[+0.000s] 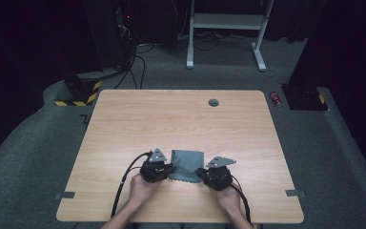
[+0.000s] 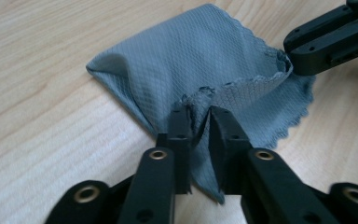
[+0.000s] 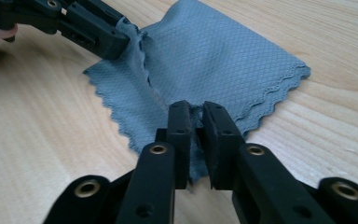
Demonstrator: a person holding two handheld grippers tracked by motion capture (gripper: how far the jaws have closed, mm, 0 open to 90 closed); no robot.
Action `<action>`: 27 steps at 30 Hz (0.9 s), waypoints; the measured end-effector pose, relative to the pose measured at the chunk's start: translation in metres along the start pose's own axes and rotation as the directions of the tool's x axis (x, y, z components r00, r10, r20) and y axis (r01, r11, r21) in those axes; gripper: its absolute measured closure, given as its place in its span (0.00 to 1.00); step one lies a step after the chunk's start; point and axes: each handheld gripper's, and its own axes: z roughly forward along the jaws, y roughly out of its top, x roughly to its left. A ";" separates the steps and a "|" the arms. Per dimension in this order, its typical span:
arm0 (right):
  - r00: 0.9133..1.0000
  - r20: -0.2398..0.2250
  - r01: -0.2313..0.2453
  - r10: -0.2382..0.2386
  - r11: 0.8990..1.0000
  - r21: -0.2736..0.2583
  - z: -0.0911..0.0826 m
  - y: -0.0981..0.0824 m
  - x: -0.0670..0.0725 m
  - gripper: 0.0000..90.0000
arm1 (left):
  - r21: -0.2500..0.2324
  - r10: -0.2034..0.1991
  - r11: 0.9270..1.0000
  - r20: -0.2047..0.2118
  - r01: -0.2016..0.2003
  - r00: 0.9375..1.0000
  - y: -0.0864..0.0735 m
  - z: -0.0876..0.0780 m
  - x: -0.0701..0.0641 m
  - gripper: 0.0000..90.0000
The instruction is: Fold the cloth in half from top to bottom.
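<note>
A folded grey-blue cloth (image 1: 187, 164) with a scalloped hem lies on the wooden table (image 1: 171, 114) near its front edge. My left gripper (image 1: 171, 168) sits at the cloth's left near corner and my right gripper (image 1: 199, 171) at its right near corner. In the left gripper view the left gripper (image 2: 199, 114) has its jaws slightly parted, with a raised bit of cloth (image 2: 191, 56) standing loose in the gap. In the right gripper view the right gripper (image 3: 196, 109) stands the same way, narrowly parted around the cloth (image 3: 214, 56) edge. Each view also shows the other gripper's tips at the hem.
A round cable hole (image 1: 213, 102) sits at the table's far middle. On the carpet beyond lie a red can (image 1: 276, 98), a white desk frame (image 1: 228, 28) and cables. A person's forearms come in over the front edge.
</note>
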 end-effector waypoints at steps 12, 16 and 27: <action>1.000 -0.007 -0.012 0.011 0.998 -0.068 -0.019 0.007 0.002 0.85 | -0.086 -0.048 0.995 0.009 0.049 0.999 0.008 -0.027 -0.001 0.65; 1.000 0.026 -0.008 0.009 0.999 -0.042 -0.008 0.012 0.003 0.86 | -0.051 -0.049 0.998 -0.024 0.048 0.999 0.015 -0.016 0.002 0.64; 0.991 0.093 0.089 -0.094 0.994 0.059 0.005 0.000 0.013 0.80 | 0.068 0.018 0.998 -0.069 -0.013 0.997 0.003 -0.002 -0.002 0.62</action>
